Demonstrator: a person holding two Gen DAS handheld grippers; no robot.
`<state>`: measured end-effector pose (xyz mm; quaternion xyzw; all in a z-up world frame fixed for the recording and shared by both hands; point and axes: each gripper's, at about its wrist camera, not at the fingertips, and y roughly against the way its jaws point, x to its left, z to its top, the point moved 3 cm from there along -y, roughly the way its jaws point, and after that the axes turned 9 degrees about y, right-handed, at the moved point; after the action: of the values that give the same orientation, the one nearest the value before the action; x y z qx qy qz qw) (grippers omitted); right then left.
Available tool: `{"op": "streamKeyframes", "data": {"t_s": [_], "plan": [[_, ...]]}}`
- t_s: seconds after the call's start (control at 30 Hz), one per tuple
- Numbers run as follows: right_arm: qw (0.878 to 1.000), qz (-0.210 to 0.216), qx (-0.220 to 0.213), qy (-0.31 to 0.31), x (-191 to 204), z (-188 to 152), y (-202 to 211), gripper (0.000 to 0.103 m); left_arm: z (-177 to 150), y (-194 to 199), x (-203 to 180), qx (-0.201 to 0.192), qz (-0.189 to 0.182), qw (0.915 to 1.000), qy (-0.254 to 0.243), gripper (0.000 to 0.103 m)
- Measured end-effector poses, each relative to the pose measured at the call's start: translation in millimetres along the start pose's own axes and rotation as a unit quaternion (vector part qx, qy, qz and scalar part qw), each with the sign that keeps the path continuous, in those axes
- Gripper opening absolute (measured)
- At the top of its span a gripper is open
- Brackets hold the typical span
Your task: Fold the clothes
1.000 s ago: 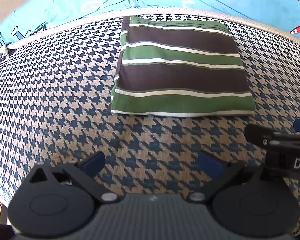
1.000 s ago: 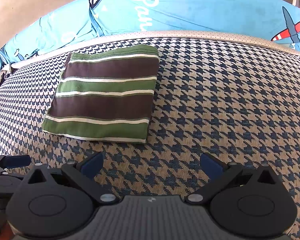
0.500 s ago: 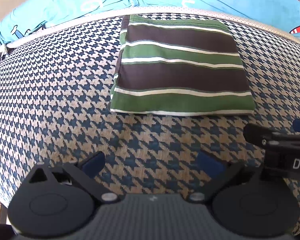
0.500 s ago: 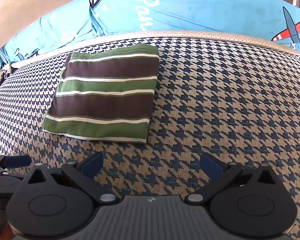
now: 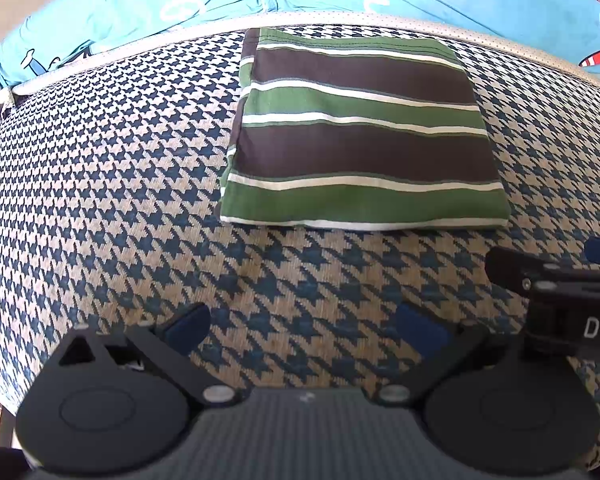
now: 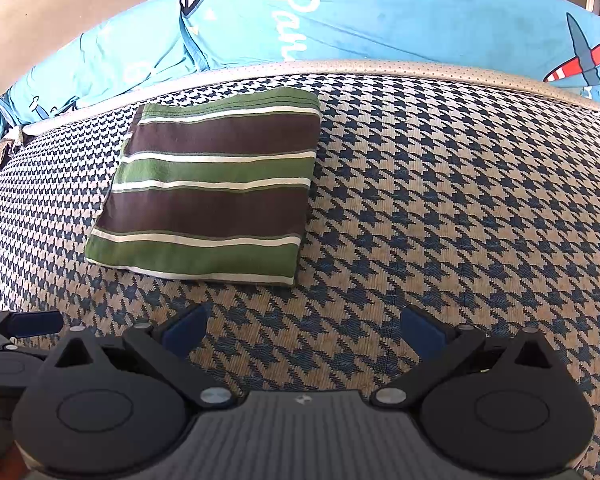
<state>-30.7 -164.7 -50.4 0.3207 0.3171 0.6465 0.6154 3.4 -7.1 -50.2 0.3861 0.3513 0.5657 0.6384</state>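
- Down low in the left wrist view, the left gripper (image 5: 302, 330) has its two blue-padded fingers spread wide, with nothing between them but patterned fabric.
- Likewise the right gripper (image 6: 302, 330) is spread and empty; its black housing and ribbed grey plate fill the bottom of the right wrist view.
- Each gripper shows at the edge of the other's view: the right one at the left view's right edge, the left one at the right view's lower left, so they sit side by side, near each other.
- Both hover over a cushion (image 5: 100, 184) covered in a coarse woven houndstooth of dark blue and tan, domed by the fisheye.
- Just beyond the fingers lies the shirt (image 5: 360, 136), also seen at (image 6: 212, 188), folded into a flat, near-square packet of soft knit with broad brown and green bands split by thin white lines.
- Its stripes run left to right across both views; its long axis cannot be told.
- The near edge is clean and straight; layered edges show along its left side; the far edge lies close to the cushion's pale dotted piping (image 6: 420, 70).
- Bare cushion lies open on every side, widest to the right of the shirt in the right view and to its left in the left view.
- Behind the piping rises a smooth turquoise pillow (image 6: 380, 20) printed with white script and a red-and-white plane.
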Motion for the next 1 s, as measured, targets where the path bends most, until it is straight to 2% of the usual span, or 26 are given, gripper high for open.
{"op": "streamKeyframes", "data": {"t_s": [1.0], "plan": [[1.0,0.005,0.003,0.01,1.2,0.9,-1.6,0.103,-1.1,2.6,1.0,0.004,-0.003,1.0,-0.004,0.103]]}}
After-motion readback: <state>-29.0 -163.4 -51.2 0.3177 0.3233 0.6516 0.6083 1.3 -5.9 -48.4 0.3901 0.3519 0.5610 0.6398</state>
